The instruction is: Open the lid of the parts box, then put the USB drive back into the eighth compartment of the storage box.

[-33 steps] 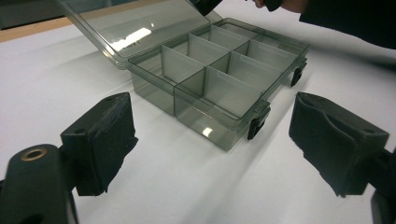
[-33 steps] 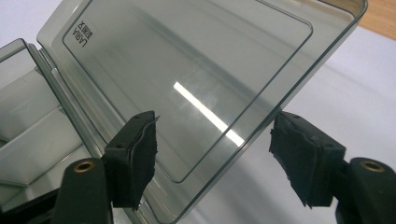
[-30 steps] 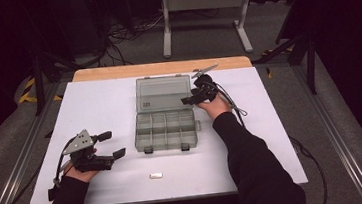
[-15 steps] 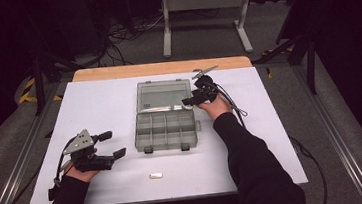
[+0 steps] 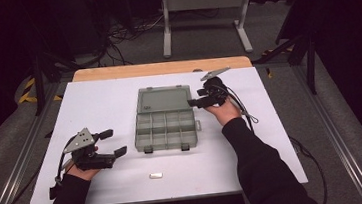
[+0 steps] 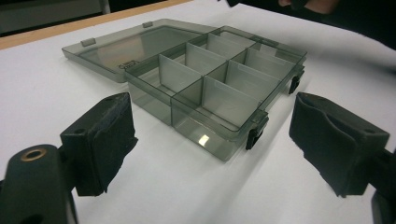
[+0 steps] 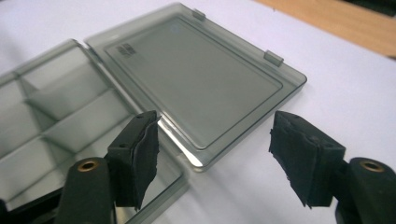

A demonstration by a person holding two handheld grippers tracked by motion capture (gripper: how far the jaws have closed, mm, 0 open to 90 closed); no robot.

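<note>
A translucent grey compartment box (image 5: 165, 131) (image 6: 219, 88) lies open mid-table, its lid (image 5: 164, 99) (image 7: 187, 70) folded flat on the far side. Several divided compartments (image 7: 56, 121) look empty. My left gripper (image 5: 114, 142) (image 6: 212, 135) rests on the table to the left of the box, open, and points at its front left corner with nothing between the pads. My right gripper (image 5: 196, 97) (image 7: 217, 149) hovers at the lid's right near corner, open, its pads apart and touching nothing. A small white piece (image 5: 155, 175) lies near the front edge.
The white tabletop (image 5: 94, 105) has a wooden strip (image 5: 160, 68) along its far edge. Beyond it stand a metal frame (image 5: 204, 2) and floor cables. Black latches (image 6: 254, 135) stick out from the box's front wall. Metal rails run along both table sides.
My right gripper has drawn back a little to the right, away from the lid's edge. The left gripper and the box have stayed put.
</note>
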